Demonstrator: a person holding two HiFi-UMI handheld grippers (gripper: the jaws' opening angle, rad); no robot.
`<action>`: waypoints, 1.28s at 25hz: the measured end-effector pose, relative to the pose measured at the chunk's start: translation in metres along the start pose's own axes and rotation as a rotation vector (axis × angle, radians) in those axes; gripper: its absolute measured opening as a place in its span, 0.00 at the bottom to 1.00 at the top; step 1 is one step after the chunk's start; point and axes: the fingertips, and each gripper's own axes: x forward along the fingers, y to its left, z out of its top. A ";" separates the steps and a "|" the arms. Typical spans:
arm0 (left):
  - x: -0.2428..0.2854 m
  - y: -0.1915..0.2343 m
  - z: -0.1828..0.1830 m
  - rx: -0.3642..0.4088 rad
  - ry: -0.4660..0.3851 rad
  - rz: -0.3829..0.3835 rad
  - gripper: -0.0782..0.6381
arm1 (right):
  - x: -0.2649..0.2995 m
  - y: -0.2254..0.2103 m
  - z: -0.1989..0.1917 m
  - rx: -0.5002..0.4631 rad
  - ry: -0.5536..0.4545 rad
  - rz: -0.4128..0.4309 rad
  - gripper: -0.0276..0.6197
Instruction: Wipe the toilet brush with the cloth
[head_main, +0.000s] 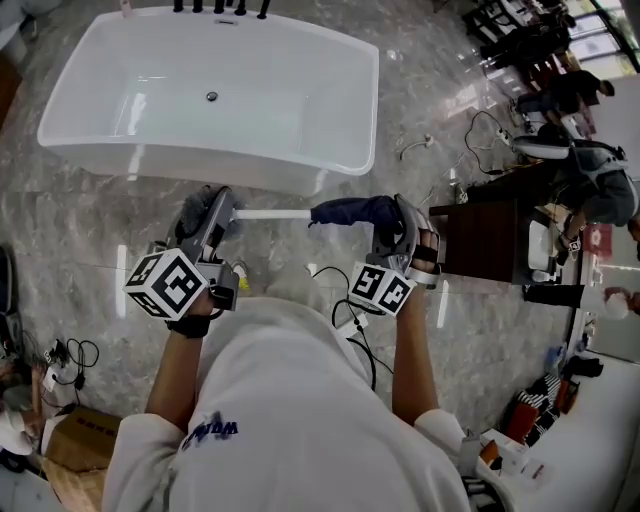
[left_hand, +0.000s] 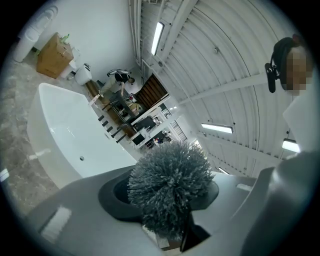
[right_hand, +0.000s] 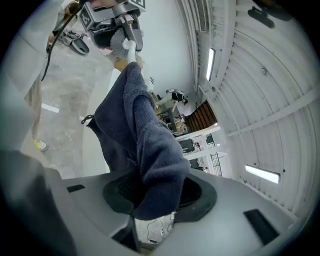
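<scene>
The toilet brush lies level between my two grippers above the floor. Its grey bristle head (head_main: 192, 212) is at the left and fills the space between the jaws in the left gripper view (left_hand: 170, 191). My left gripper (head_main: 215, 205) is shut on the brush by that head. The white handle (head_main: 272, 214) runs right into a dark blue cloth (head_main: 350, 211). My right gripper (head_main: 396, 216) is shut on the cloth (right_hand: 145, 150), which is wrapped round the handle's far part. In the right gripper view the handle (right_hand: 131, 50) comes out of the cloth's top toward the left gripper (right_hand: 125, 20).
A white bathtub (head_main: 220, 90) stands just beyond the brush. A dark wooden cabinet (head_main: 490, 235) is close on the right, with people (head_main: 585, 185) behind it. Cables (head_main: 352, 322) lie on the marble floor below me. A cardboard box (head_main: 75, 440) sits at the lower left.
</scene>
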 end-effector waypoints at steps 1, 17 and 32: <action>0.002 -0.005 -0.003 -0.001 0.006 -0.012 0.38 | 0.001 -0.001 0.000 0.001 0.010 -0.001 0.29; 0.023 -0.045 -0.024 0.014 0.040 -0.077 0.39 | 0.012 -0.002 0.016 -0.093 0.039 -0.032 0.36; 0.024 -0.071 -0.037 0.091 0.044 -0.123 0.39 | 0.001 0.030 0.091 -0.255 -0.087 0.051 0.26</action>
